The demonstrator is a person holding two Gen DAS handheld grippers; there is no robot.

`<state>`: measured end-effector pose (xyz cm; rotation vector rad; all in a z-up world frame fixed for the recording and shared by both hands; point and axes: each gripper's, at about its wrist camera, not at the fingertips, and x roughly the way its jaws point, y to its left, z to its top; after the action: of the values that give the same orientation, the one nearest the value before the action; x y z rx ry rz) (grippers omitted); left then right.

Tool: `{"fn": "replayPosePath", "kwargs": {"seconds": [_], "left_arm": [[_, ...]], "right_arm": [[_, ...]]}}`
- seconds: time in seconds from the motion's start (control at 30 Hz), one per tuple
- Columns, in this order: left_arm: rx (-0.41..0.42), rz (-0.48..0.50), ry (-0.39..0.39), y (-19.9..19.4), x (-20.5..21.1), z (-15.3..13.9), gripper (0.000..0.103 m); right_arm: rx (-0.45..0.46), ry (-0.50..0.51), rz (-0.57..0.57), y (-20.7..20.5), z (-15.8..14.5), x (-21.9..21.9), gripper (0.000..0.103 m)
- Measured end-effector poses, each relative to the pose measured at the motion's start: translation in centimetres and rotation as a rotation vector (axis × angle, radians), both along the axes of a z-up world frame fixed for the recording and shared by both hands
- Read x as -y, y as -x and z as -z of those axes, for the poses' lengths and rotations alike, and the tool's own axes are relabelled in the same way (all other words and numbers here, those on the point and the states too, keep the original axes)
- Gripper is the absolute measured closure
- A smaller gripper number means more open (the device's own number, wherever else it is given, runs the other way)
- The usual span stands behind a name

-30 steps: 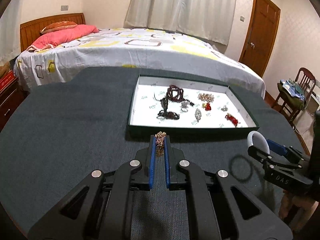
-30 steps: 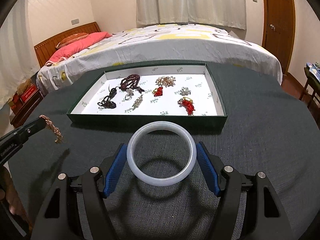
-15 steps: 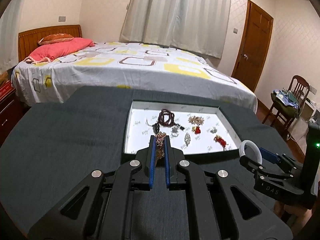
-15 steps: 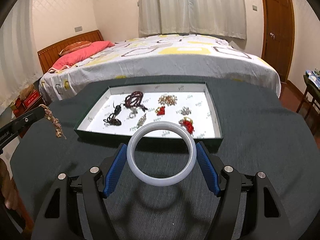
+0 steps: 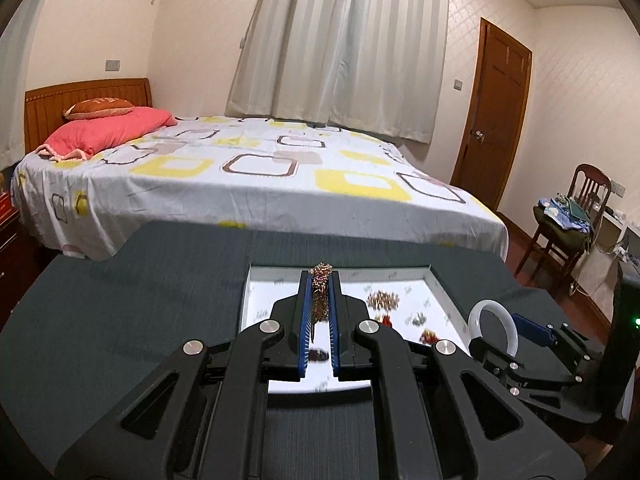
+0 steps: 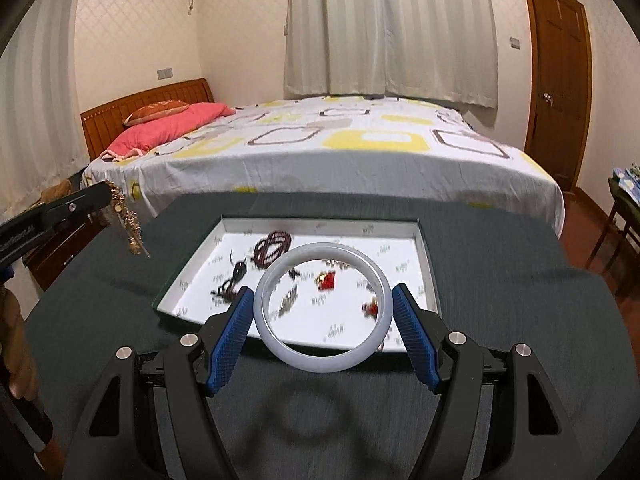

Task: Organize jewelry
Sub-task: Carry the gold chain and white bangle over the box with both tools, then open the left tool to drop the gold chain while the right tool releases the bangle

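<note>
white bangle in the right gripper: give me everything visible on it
The white bangle is a smooth, pale, translucent-looking closed ring, jade- or glass-like, with no visible clasp. The right gripper pinches it by its outer edge between blue ribbed pads, holding it in the air above the near edge of the green tray. Nothing else touches it. It also shows in the left view.

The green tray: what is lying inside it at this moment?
Inside the green tray lie a dark red bead bracelet, a black cord piece and small red charms. The white bangle hides part of the floor; blur obscures the smaller pieces.

Tray [image 6: 425, 248] right half sparsely filled; bead strands [image 6: 272, 248] crowd left
</note>
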<state>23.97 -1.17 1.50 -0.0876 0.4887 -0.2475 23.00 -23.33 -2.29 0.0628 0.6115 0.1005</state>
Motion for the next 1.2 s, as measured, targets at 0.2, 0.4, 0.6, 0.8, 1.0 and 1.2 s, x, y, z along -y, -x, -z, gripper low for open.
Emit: {"fn": "replayPosePath", "kwargs": {"seconds": [0.2, 0.4, 0.6, 0.8, 1.0, 1.2], "left_arm": [[0.031, -0.010, -0.003, -2.5, 0.5, -0.4, 0.095], [0.006, -0.023, -0.023, -4.5, 1.0, 2.0, 0.095], [-0.093, -0.044, -0.009, -6.7, 0.5, 6.2, 0.095], [-0.143, -0.032, -0.032, -7.7, 0.8, 8.9, 0.095], [-0.194, -0.042, -0.050, -8.6, 0.6, 11.0, 0.095], [-0.239, -0.058, -0.069, -9.3, 0.3, 12.7, 0.095]], "right_arm": [[0.029, -0.008, 0.005, -2.2, -0.3, 0.0, 0.035], [0.010, -0.011, 0.010, -4.1, 1.5, -0.3, 0.035], [-0.066, -0.001, 0.011, -5.8, 4.9, -0.6, 0.035], [-0.132, 0.011, 0.001, -7.0, 7.3, -1.2, 0.035], [-0.188, 0.022, -0.009, -8.2, 9.1, -1.3, 0.035], [-0.239, 0.017, -0.015, -9.0, 10.3, -1.4, 0.035]]}}
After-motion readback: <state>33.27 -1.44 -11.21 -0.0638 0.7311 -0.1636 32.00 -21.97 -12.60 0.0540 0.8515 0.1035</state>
